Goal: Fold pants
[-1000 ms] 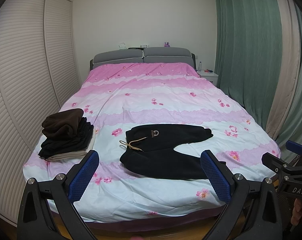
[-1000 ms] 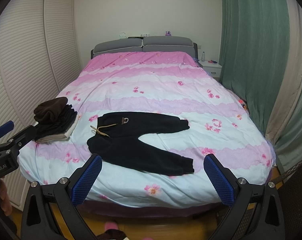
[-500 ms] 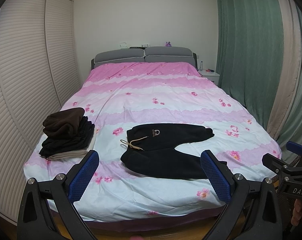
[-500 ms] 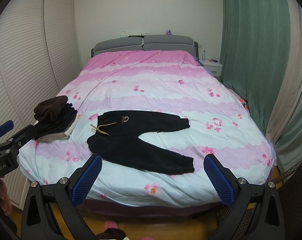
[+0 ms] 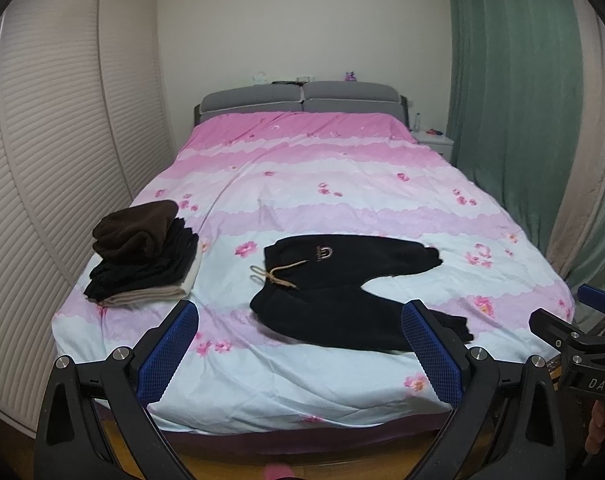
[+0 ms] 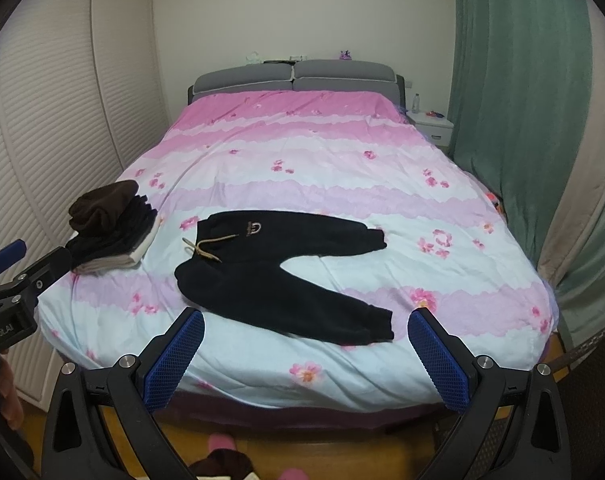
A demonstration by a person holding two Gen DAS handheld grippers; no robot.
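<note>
Black pants (image 5: 342,284) with a tan drawstring lie spread flat on the pink and white bed (image 5: 342,184), waist to the left, both legs splayed to the right. They also show in the right wrist view (image 6: 278,268). My left gripper (image 5: 298,344) is open and empty, held off the bed's foot edge, short of the pants. My right gripper (image 6: 306,352) is open and empty too, also before the foot edge. Each gripper shows at the edge of the other's view.
A stack of folded dark clothes (image 5: 142,252) sits at the bed's near left corner, also in the right wrist view (image 6: 110,232). Louvred wardrobe doors (image 5: 54,160) stand on the left, green curtains (image 5: 502,120) on the right, a nightstand (image 6: 430,124) by the headboard.
Both grippers have drifted slightly, with the bed sitting a touch higher and nearer in view. The pants have not moved and both grippers stay open.
</note>
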